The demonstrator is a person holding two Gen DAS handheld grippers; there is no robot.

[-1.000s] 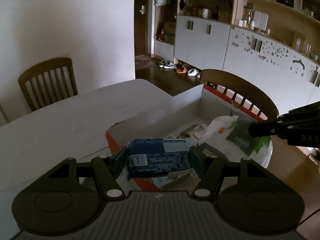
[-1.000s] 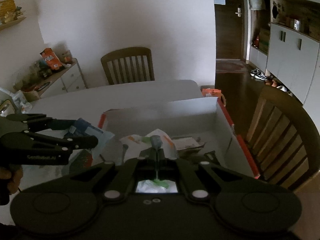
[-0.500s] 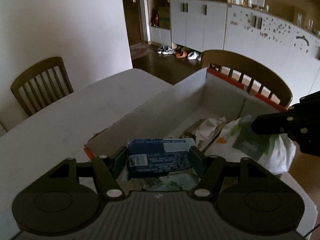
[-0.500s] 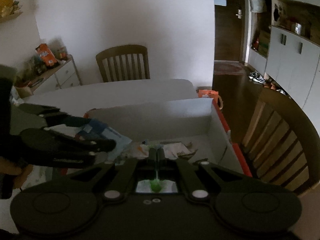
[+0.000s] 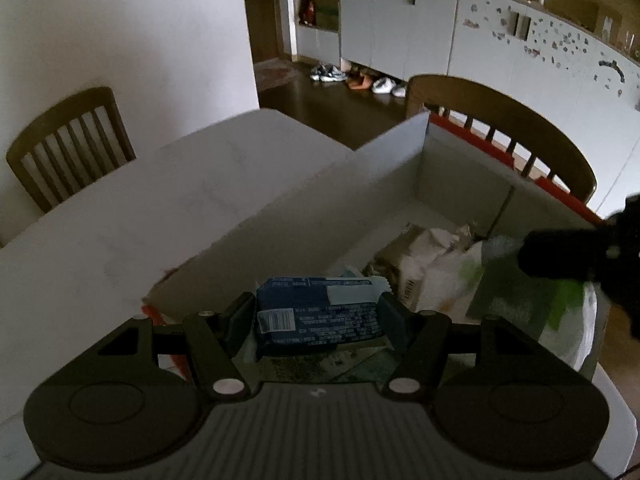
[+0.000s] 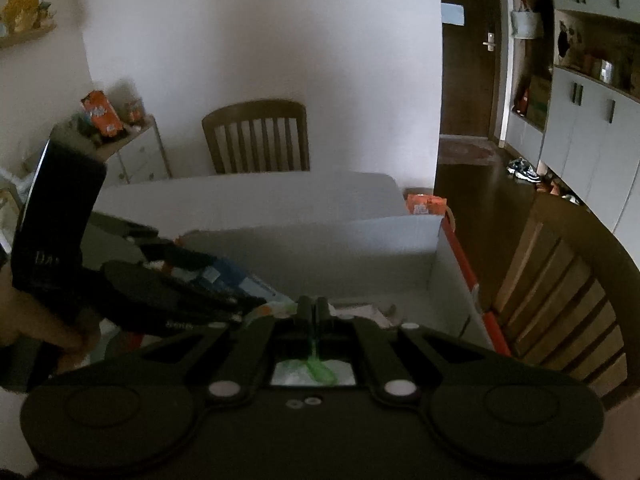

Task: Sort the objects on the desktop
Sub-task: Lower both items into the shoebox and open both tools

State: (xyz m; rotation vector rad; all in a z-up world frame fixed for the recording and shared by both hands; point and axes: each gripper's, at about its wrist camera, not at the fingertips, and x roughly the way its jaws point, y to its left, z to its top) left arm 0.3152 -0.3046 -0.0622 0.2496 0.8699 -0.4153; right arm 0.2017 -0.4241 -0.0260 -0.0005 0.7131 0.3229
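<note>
The left tool (image 5: 316, 314) grips a blue packet (image 5: 320, 314) over the near end of the box (image 5: 464, 168) on the surface (image 5: 140, 216). The right tool (image 6: 311, 310) is pinched tight on a green-and-white bag (image 6: 316, 372) — only the left view shows the bag (image 5: 520, 304) hanging whole above wrappers (image 5: 420, 252) in the box.
</note>
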